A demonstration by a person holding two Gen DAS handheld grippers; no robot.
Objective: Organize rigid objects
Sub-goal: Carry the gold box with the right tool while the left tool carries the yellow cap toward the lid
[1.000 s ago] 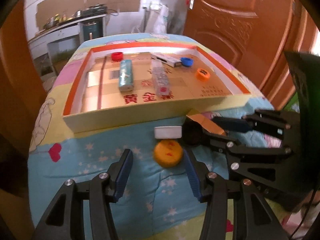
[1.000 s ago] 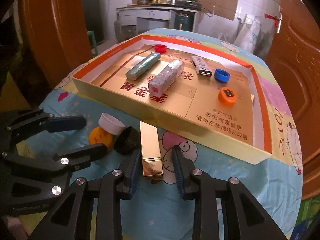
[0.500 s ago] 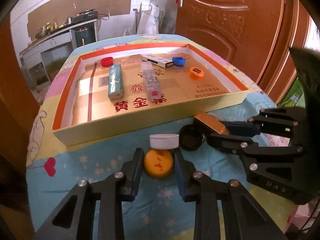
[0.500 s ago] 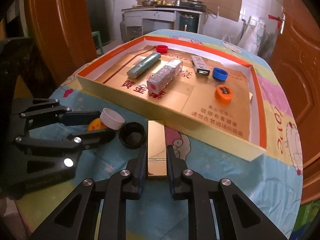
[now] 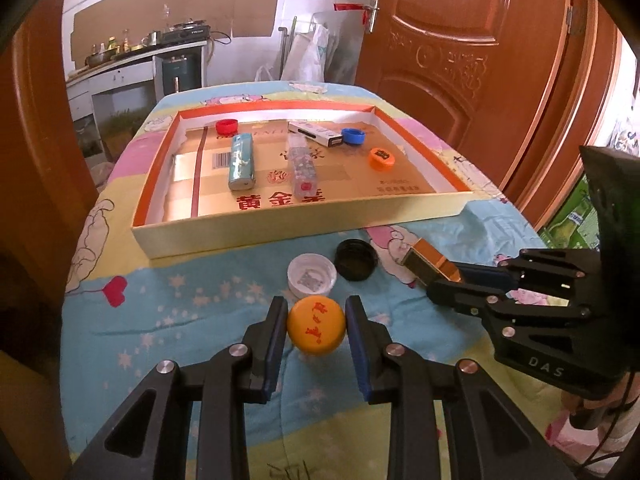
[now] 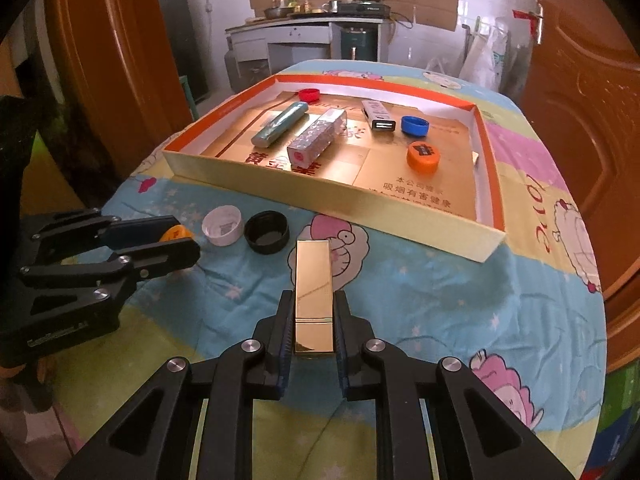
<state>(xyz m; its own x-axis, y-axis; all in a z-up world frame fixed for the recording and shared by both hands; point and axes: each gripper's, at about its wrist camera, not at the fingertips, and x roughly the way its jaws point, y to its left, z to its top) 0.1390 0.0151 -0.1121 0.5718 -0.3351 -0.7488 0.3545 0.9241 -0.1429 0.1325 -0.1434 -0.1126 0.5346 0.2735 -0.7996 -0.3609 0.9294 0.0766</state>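
Observation:
My left gripper [image 5: 316,312] is shut on a yellow bottle cap [image 5: 316,330] and holds it above the tablecloth. My right gripper [image 6: 314,300] is shut on a gold rectangular tube [image 6: 314,288], also lifted; it shows in the left wrist view [image 5: 430,266]. A white cap [image 5: 311,279] and a black cap [image 5: 356,259] lie on the cloth in front of the shallow cardboard box [image 5: 280,232]. The box holds a teal lighter [image 5: 242,162], a clear glittery tube [image 5: 304,166], a USB adapter [image 5: 316,133], and red [image 5: 227,126], blue [image 5: 353,136] and orange [image 5: 381,159] caps.
The table has a cartoon-print cloth [image 6: 440,300]. Wooden doors [image 5: 460,40] stand to the right and behind. A kitchen counter [image 6: 304,40] is at the back of the room.
Both grippers closed on their objects and rose: the left on the yellow cap, the right on the gold tube. The white and black caps stayed on the cloth.

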